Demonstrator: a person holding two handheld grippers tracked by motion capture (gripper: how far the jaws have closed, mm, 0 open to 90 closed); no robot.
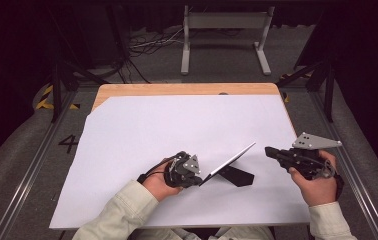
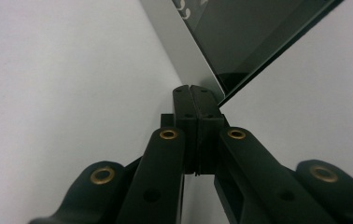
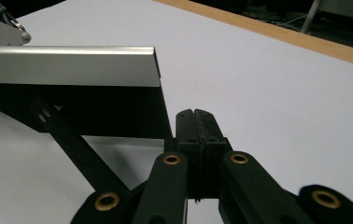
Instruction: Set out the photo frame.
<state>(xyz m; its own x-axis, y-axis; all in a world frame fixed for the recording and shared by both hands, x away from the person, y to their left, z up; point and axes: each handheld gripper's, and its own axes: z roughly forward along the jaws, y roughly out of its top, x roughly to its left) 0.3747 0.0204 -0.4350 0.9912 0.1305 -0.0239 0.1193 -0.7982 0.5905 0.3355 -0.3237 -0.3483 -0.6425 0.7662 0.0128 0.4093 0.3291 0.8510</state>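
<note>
A thin silver-edged tablet [image 1: 229, 162] leans tilted on a black stand [image 1: 238, 176] on the white sheet. My left gripper [image 1: 200, 179] is at the tablet's lower left end. In the left gripper view its jaws [image 2: 194, 91] are pressed together with nothing between them, their tips right at the tablet's silver corner [image 2: 191, 60]. My right gripper [image 1: 267, 150] hovers just right of the tablet's raised end, apart from it. The right gripper view has its jaws [image 3: 195, 113] shut and empty, with the tablet's silver edge [image 3: 72, 65] and the stand's leg [image 3: 72, 144] to the left.
The white sheet [image 1: 177, 120] covers most of the wooden table [image 1: 187, 89]. Beyond the far edge stand a white metal frame [image 1: 224, 30] and cables [image 1: 147, 47] on the floor. Metal rails [image 1: 32, 165] run along both sides.
</note>
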